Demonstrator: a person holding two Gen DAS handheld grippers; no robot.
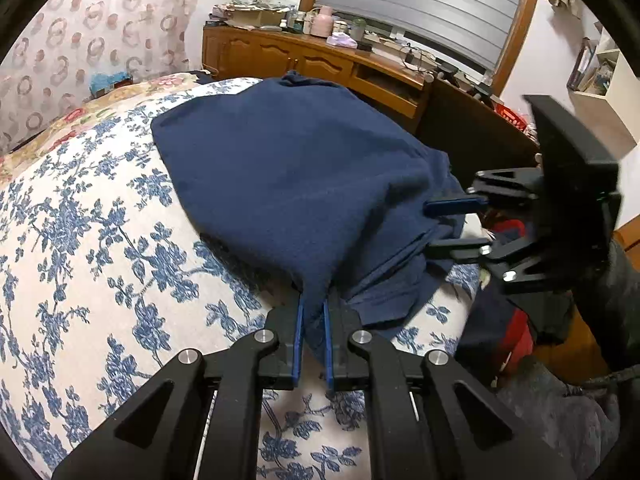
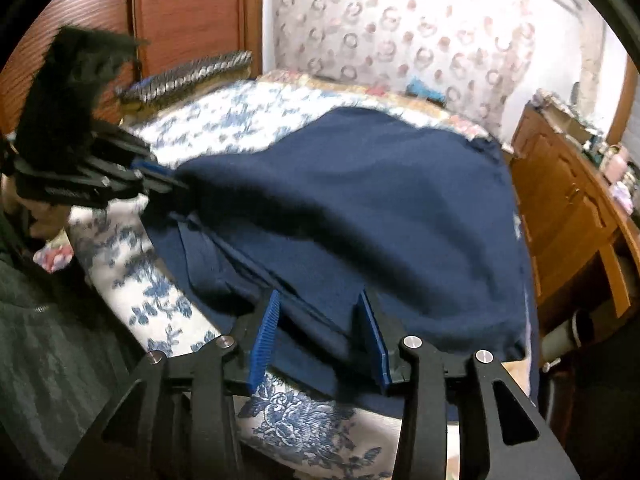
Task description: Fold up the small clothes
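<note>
In the left wrist view, a navy garment (image 1: 296,176) lies folded over on a bedspread (image 1: 100,248) printed with blue flowers. The left gripper (image 1: 313,312) has its jaws closed on the garment's near edge, the cloth pinched between the blue pads. To the right, the right gripper (image 1: 448,224) reaches in from the side at the garment's right edge, its fingers apart. A wooden cabinet (image 1: 280,56) stands along the far wall.

In the right wrist view, the right gripper (image 2: 320,300) has its jaws parted, the garment (image 2: 380,200) lying between the blue pads without being pressed. At far left the left gripper (image 2: 168,178) holds the cloth's corner.
</note>
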